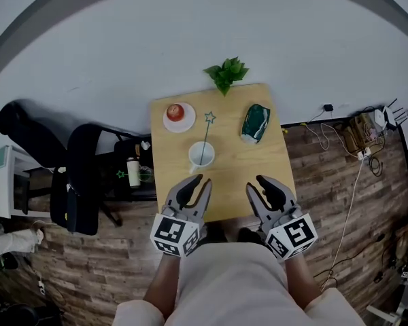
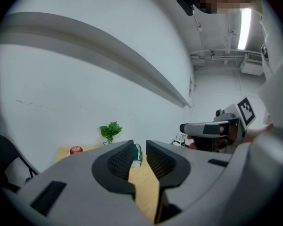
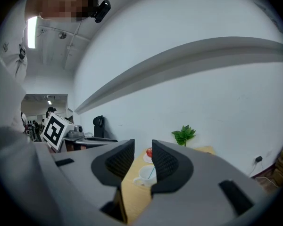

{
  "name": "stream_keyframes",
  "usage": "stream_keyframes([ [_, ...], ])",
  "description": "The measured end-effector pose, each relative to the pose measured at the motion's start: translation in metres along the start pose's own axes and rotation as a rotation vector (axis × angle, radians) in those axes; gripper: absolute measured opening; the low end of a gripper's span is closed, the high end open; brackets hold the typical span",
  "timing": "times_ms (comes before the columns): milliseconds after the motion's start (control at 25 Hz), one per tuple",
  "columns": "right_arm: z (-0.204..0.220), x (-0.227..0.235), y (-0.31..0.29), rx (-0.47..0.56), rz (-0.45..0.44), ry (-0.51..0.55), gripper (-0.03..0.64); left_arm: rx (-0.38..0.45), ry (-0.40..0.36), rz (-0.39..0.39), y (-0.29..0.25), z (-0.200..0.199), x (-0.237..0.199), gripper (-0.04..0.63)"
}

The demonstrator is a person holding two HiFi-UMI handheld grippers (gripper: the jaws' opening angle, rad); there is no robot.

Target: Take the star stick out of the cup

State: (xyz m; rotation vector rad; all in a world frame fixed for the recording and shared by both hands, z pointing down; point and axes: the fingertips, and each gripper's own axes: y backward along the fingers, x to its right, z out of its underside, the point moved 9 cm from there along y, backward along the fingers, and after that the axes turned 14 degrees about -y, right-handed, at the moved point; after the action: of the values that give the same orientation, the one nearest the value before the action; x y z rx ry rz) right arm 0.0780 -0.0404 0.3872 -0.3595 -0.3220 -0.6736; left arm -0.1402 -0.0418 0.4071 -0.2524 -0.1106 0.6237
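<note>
Well, left gripper [image 1: 200, 181] and right gripper [image 1: 256, 183] hung open, empty; a sideways tug on the star stick [image 1: 205, 140] could topple the cup [image 1: 200, 157]

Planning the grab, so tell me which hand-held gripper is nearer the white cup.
Left. The left hand-held gripper hovers just this side of the cup; the right hand-held gripper is farther off, toward the cup's right.

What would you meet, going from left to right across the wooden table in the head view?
Plate with the apple → cup holding the star stick → green packet. The plant overlaps the cup's span, so it is left out.
</note>
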Motion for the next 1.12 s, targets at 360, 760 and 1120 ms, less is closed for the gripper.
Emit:
stream_keyframes([
  [360, 0.003, -0.009, -0.018, 0.004, 0.063, -0.001, 0.106, -0.044, 0.007, 0.048, -0.024, 0.022, -0.033, 0.063],
  [760, -0.004, 0.010, -0.035, -0.021, 0.088, -0.015, 0.106, -0.095, 0.029, 0.048, -0.058, 0.036, -0.053, 0.063],
  [1120, -0.010, 0.034, -0.052, -0.059, 0.085, -0.011, 0.106, -0.140, 0.050, 0.018, -0.092, 0.052, -0.070, 0.063],
])
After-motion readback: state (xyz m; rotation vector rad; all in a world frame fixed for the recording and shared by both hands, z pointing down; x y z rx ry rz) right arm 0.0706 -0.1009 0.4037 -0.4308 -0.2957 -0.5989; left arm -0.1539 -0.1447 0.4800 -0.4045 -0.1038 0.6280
